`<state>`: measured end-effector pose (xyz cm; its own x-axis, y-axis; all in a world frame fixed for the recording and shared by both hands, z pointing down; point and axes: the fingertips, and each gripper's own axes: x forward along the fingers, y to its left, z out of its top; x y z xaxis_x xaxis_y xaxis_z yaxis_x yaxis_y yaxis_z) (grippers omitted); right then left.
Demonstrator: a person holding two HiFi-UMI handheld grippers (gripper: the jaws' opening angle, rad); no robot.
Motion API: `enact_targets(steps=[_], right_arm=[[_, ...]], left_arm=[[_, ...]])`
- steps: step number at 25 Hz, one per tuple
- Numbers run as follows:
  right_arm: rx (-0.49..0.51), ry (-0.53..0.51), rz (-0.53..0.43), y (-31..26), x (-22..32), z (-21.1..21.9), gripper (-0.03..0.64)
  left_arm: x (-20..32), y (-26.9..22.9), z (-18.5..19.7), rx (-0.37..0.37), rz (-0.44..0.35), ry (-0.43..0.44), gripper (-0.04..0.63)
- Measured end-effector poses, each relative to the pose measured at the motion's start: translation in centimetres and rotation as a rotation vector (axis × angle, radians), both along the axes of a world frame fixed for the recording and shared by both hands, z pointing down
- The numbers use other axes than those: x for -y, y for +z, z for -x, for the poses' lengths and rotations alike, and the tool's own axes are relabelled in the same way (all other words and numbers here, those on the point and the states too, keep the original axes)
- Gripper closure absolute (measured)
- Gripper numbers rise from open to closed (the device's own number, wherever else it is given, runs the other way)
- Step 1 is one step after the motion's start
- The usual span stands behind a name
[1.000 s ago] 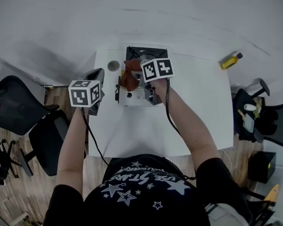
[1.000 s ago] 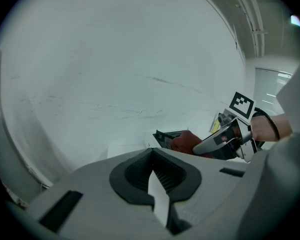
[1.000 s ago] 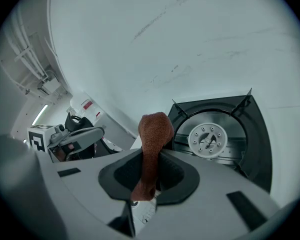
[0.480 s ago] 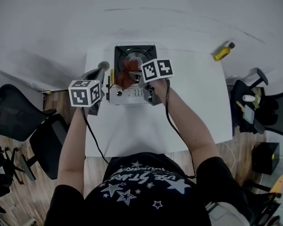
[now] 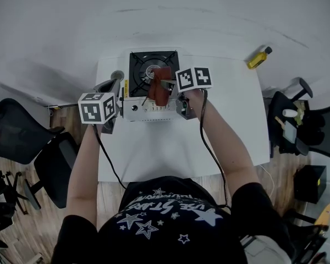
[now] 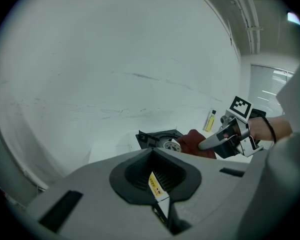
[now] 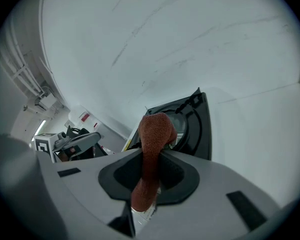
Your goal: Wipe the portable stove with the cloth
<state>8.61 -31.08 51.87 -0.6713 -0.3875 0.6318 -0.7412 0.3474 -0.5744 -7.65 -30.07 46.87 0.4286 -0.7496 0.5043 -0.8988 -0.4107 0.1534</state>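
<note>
The portable stove (image 5: 137, 110) sits at the back of the white table (image 5: 176, 147), with a black top and burner (image 5: 152, 70) and a silver front. A rust-red cloth (image 5: 160, 87) hangs over the stove's front right part, and my right gripper (image 5: 166, 84) is shut on it. In the right gripper view the cloth (image 7: 152, 149) runs up between the jaws, with the stove (image 7: 192, 121) behind it. My left gripper (image 5: 111, 88) is held left of the stove, off the table edge; its jaws are shut with nothing between them. The left gripper view shows the stove (image 6: 157, 138) and cloth (image 6: 192, 143) ahead.
A yellow bottle (image 5: 259, 58) lies at the table's back right corner. A small round grey thing (image 5: 116, 75) sits just left of the stove. Black office chairs (image 5: 22, 131) stand left, and another chair (image 5: 308, 136) with clutter stands right.
The right gripper and the cloth have shifted right, from the stove's middle front to its right part. The head view has moved, so the stove sits higher in frame. The left gripper stays put.
</note>
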Motion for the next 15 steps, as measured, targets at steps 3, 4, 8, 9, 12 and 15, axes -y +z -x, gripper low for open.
enact_targets(steps=[3,4,8,9,12,15], right_arm=[[-0.007,0.031,0.002,0.3,0.1,-2.1,0.552],[-0.006,0.039,0.002,0.3,0.2,-2.6,0.552],[0.007,0.062,0.003,0.2,0.1,-4.3,0.552],[0.011,0.066,0.004,0.2,0.0,-4.7,0.552],[0.025,0.079,0.010,0.0,-0.3,-6.0,0.552],[0.041,0.094,0.017,0.0,-0.6,-7.1,0.552]], left_arm=[[0.0,0.2,-0.8,0.005,0.004,0.009,0.589],[0.0,0.3,-1.1,0.006,0.005,0.013,0.589],[0.1,0.3,-2.0,0.008,0.008,0.024,0.589],[0.1,0.3,-2.3,0.009,0.008,0.027,0.589],[0.1,0.2,-3.2,0.011,0.006,0.037,0.589],[0.0,0.1,-4.1,0.011,0.006,0.045,0.589]])
